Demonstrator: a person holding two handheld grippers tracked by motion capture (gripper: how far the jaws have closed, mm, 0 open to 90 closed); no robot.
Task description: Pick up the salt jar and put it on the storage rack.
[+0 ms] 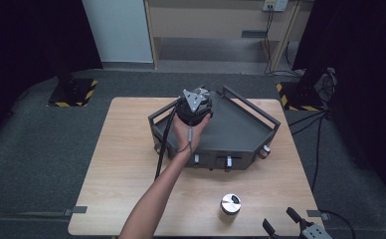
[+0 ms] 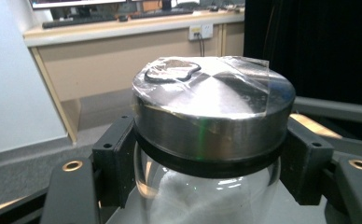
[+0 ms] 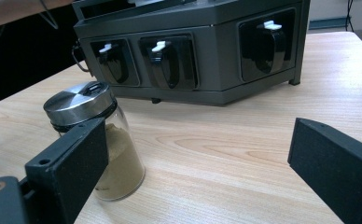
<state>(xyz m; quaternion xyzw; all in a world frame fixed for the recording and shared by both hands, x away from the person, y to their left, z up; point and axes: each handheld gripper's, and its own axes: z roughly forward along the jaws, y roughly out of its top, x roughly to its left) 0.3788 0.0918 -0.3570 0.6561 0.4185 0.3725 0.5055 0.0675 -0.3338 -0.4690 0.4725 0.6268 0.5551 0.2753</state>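
My left gripper is shut on a glass jar with a steel lid. Its black pads press both sides of the neck just under the lid, and white powder shows inside the glass. It hangs over the back left part of a dark grey rack on the wooden table. A second jar with tan powder stands upright near the table's front edge. My right gripper is open to the right of that jar, and in the right gripper view its jaws are wide apart with nothing between them.
The rack's front wall has three recesses with white-tipped levers. It has a raised rail at the back right. The table has bare wood to the left of the rack. Striped stand bases sit on the floor behind.
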